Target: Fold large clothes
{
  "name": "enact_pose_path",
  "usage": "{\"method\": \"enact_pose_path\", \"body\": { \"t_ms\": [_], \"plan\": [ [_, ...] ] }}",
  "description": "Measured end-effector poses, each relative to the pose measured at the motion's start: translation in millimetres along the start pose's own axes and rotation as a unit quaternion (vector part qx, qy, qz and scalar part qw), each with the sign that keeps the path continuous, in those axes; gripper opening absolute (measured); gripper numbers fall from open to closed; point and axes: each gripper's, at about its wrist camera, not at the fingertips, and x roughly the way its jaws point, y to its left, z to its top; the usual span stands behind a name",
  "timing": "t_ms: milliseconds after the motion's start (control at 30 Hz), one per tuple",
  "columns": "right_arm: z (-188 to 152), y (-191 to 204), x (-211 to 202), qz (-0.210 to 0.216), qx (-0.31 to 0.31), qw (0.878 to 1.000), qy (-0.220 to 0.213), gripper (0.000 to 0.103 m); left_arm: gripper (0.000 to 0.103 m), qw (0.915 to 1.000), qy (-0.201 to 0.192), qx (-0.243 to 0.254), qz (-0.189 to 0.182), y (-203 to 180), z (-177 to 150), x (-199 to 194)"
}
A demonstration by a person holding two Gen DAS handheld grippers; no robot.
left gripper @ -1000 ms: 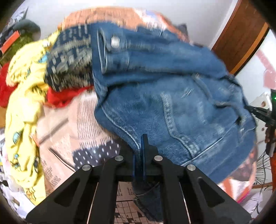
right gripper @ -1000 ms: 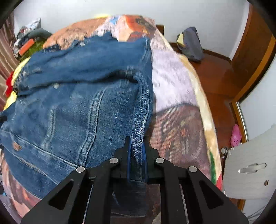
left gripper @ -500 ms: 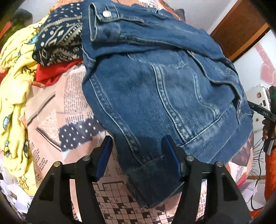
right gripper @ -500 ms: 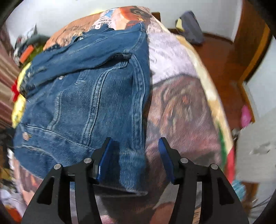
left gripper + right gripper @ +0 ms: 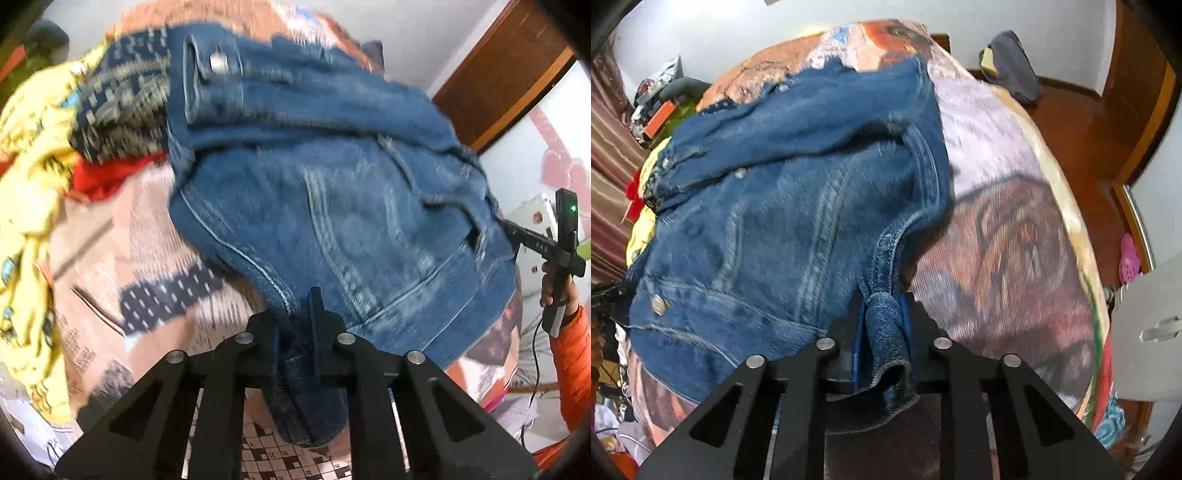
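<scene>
A blue denim jacket (image 5: 332, 192) lies spread on the printed bedspread (image 5: 110, 258). My left gripper (image 5: 299, 314) is closing, and its pads pinch a bunched fold of the jacket's near left hem corner. In the right wrist view the jacket (image 5: 783, 206) fills the left half. My right gripper (image 5: 882, 310) is closing too, and its blue pads squeeze a rolled-up piece of the right front edge. A folded sleeve with a metal button lies across the jacket's far part. A hand in an orange sleeve (image 5: 569, 347) holds the right gripper at the jacket's far side.
A yellow printed garment (image 5: 26, 184), a navy patterned cloth (image 5: 122, 107) and a red cloth (image 5: 103, 177) are piled left of the jacket. A bag (image 5: 1012, 70) lies on the wooden floor beyond the bed. A white cabinet (image 5: 1145, 325) and a pink shoe (image 5: 1128, 258) are at the right.
One second ago both grippers pinched the hem, then both opened over it. Both have now closed on bunched denim again and lifted it slightly.
</scene>
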Motion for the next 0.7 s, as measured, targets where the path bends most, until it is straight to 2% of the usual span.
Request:
{"method": "enact_pose_path", "body": {
  "t_ms": [233,400,500,700],
  "plan": [
    [45.1,4.3,-55.9,0.021,-0.008,0.996,-0.086,0.013,0.010,0.9942,-0.102,-0.026,-0.023,2.6,42.7,-58.8],
    [97.3,14.7,-87.9,0.016,-0.019,0.987,-0.158,0.013,0.008,0.9866,-0.158,-0.034,-0.019,6.0,83.9,-86.9],
    [129.6,20.4,-82.5,0.009,-0.016,0.984,-0.175,0.013,0.008,0.9827,-0.177,-0.051,-0.014,15.9,114.7,-88.7],
    [190.2,25.8,-47.4,-0.003,-0.001,0.985,-0.175,0.013,0.008,0.9777,-0.181,-0.104,-0.025,42.2,160.1,-69.4]
  ]
}}
